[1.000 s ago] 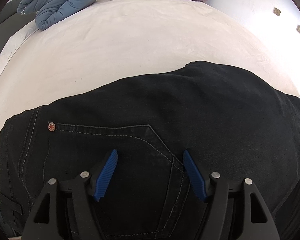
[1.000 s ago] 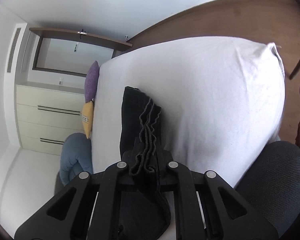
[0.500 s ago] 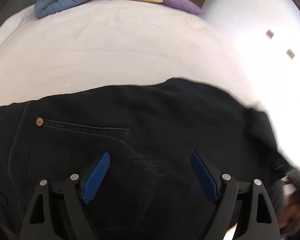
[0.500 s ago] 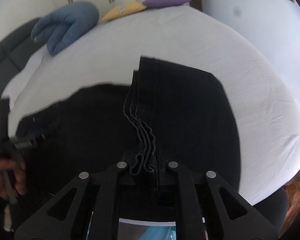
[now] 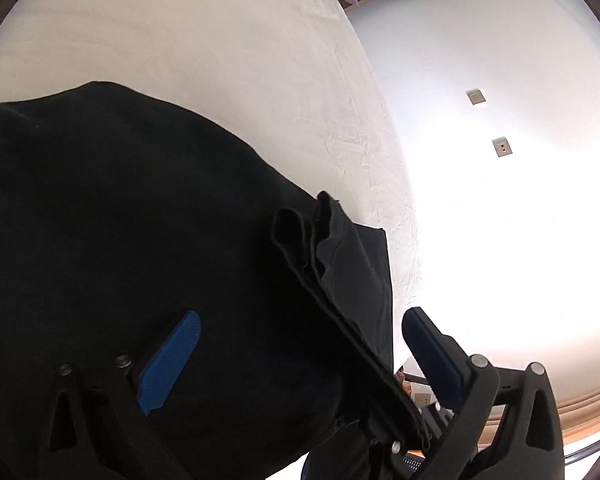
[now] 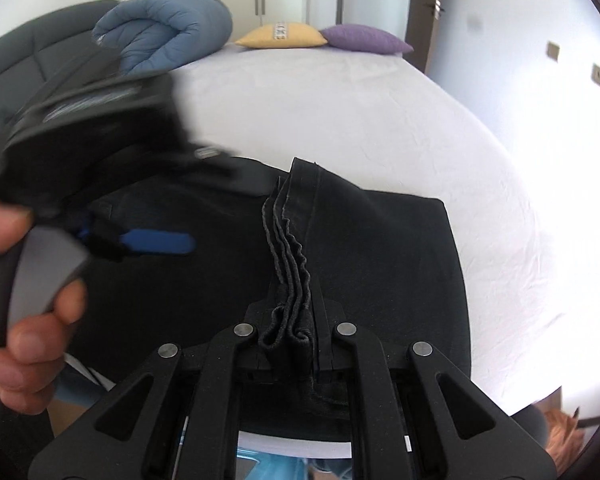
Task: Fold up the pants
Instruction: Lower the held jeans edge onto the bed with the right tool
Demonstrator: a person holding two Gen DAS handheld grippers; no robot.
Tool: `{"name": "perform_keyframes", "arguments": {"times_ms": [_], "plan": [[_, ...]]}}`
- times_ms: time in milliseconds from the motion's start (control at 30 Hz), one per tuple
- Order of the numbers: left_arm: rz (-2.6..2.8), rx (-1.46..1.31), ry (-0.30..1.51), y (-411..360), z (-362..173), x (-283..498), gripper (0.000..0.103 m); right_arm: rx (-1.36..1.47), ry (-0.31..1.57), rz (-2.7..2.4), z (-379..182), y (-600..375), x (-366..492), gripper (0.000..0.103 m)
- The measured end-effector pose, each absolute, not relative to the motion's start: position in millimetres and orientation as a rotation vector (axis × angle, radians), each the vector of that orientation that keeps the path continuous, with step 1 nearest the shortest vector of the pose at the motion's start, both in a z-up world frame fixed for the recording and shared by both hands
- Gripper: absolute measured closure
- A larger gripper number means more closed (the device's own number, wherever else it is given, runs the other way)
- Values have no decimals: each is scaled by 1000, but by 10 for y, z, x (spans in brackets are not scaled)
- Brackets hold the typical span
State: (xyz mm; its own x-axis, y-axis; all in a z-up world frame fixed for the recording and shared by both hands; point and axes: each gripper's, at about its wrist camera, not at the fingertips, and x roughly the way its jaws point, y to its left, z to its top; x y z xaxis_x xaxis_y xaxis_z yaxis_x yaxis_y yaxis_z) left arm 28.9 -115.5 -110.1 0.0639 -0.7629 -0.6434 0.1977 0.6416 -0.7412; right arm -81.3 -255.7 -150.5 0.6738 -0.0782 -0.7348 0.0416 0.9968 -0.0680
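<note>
Swung over the bed, right gripper (image 6: 288, 320) fingers pinch the pants (image 6: 380, 248) hems; left gripper (image 5: 300, 352) opening, empty

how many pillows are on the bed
2, both at the far end of the bed: a yellow pillow and, touching it on the right, a purple pillow. The rolled blue duvet could hide more.

1. Left gripper (image 6: 152, 242) all smeared with blur in the right wrist view.
2. Black pants (image 5: 120, 240) cut off at the left and bottom picture edges.
3. Right gripper (image 6: 290, 336) pads hidden behind bunched cloth.
4. Hand (image 6: 24, 320) cut off at the left edge.
</note>
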Motion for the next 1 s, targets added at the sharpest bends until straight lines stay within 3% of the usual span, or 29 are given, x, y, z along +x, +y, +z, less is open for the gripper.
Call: {"name": "perform_keyframes", "arguments": {"times_ms": [133, 167, 200, 267, 733, 1000], "plan": [[-804, -474, 1336, -1306, -1103, 336, 3, -93, 832, -26, -1488, -2310, -896, 94], [-812, -455, 1338, -1324, -1107, 337, 24, -108, 830, -12, -1479, -2235, -909, 94], [-819, -436, 1348, -1348, -1124, 347, 61, -125, 830, -2, -1468, -2163, -925, 94], [-838, -385, 1378, -1363, -1173, 360, 79, -150, 823, 14, -1440, -2045, -944, 94], [-794, 77, 1330, -1075, -1033, 788, 83, -210, 903, 182, -1587, -1074, -751, 94], [-751, 63, 1325, -997, -1135, 830, 83, -199, 979, 219, -1794, -656, -659, 93]]}}
